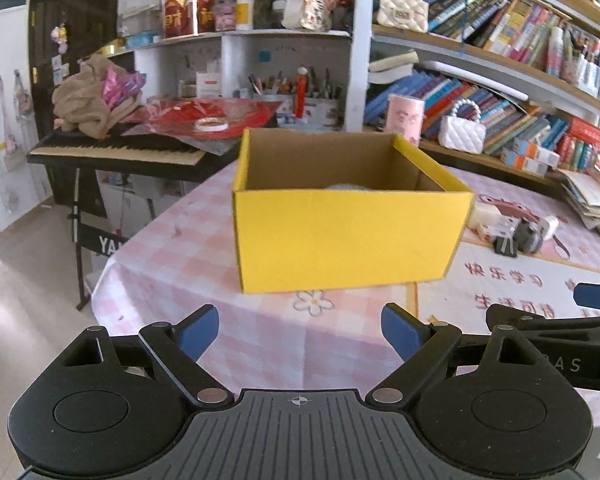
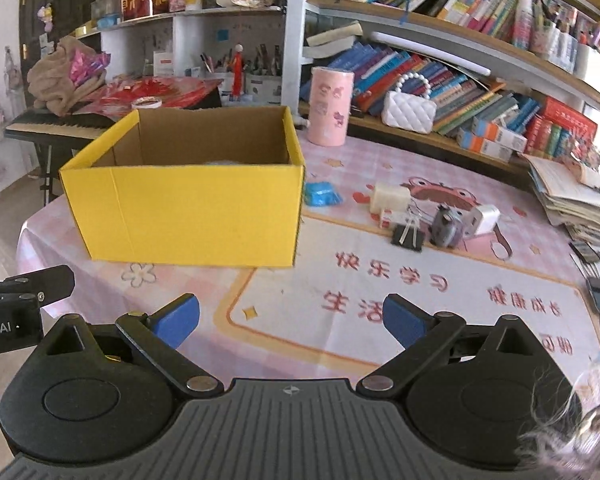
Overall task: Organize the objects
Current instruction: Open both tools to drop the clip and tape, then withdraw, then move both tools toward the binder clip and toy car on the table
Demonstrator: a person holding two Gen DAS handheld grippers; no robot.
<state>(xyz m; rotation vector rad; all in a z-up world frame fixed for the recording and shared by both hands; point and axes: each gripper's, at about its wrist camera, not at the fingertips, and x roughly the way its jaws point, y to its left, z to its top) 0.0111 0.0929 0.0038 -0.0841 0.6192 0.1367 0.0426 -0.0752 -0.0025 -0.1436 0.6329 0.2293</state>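
An open yellow cardboard box (image 1: 348,236) stands on the pink checked tablecloth; it also shows in the right wrist view (image 2: 188,212). Something pale lies inside it, mostly hidden. To its right lie a blue packet (image 2: 321,194), a white block (image 2: 389,197), a black binder clip (image 2: 408,236), a small grey toy (image 2: 446,226) and a white charger plug (image 2: 482,219). My left gripper (image 1: 300,332) is open and empty, in front of the box. My right gripper (image 2: 291,320) is open and empty, in front of the box's right corner.
A pink cylinder (image 2: 331,107) stands behind the box. Bookshelves with white handbags (image 2: 409,109) line the back and right. A stack of papers (image 2: 580,204) sits at the table's right edge. A keyboard piano (image 1: 116,152) with cloth and red items stands at the left.
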